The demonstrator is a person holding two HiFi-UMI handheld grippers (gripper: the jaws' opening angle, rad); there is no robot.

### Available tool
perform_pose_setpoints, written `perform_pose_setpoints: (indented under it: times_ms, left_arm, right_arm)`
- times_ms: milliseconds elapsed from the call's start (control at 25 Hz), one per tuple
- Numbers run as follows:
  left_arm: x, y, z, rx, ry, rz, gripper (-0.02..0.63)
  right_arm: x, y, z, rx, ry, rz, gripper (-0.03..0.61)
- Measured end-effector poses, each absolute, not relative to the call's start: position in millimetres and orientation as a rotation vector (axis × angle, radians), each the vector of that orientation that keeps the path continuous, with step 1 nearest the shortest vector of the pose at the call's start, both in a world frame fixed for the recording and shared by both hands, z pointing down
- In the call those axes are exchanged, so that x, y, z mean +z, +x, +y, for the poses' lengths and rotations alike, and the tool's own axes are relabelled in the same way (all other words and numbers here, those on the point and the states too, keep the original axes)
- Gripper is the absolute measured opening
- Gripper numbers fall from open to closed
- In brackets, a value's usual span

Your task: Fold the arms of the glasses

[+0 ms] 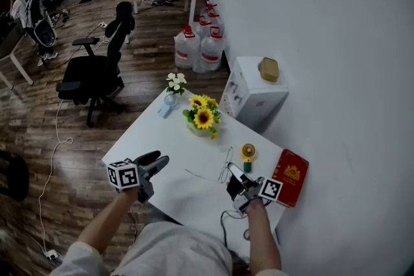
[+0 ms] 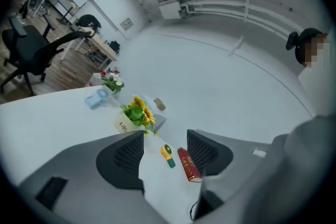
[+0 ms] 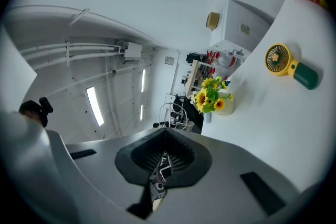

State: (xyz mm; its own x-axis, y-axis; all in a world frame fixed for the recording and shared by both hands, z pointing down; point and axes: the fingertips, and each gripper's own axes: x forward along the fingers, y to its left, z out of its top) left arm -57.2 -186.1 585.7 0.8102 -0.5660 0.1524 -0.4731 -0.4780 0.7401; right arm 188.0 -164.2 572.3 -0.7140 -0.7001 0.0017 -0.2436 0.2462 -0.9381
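Near the front edge of the white tabletop, the right gripper has its fingers squeezed shut on the glasses. In the right gripper view they pinch a little metal bit that looks like a hinge. The thin wire frame pokes out past the fingers, just above the tabletop. The left gripper is well apart from the glasses. Its fingers are wide apart, with nothing between them.

I think the next job is for the left gripper to come over and fold an arm in. A thin line on the tabletop looks like one arm sticking out that way, but it is too thin to be sure. The right gripper should hold tight and not wiggle. The left one should go slowly, touch the arm near its tip, and push it gently toward the frame. The wire is thin, so a hard push could bend it. It should also stay away from the yellow fan and the red book.
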Motion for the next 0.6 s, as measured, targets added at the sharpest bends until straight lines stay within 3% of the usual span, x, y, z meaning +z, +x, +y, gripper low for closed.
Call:
perform_pose_setpoints:
  times_ms: [320, 600]
  left_arm:
    - [607.9, -80.7, -159.7, -0.348, 1.951, -1.094, 0.239]
    - [595.4, -39.4, -143.3, -0.473, 1.879, -1.003, 0.238]
  right_arm:
    - [573.6, 178.8, -174.1, -1.432, -0.861, 2.082, 0.007]
    - [568.5, 161.9, -182.1, -1.413, -0.825, 2.050, 0.008]
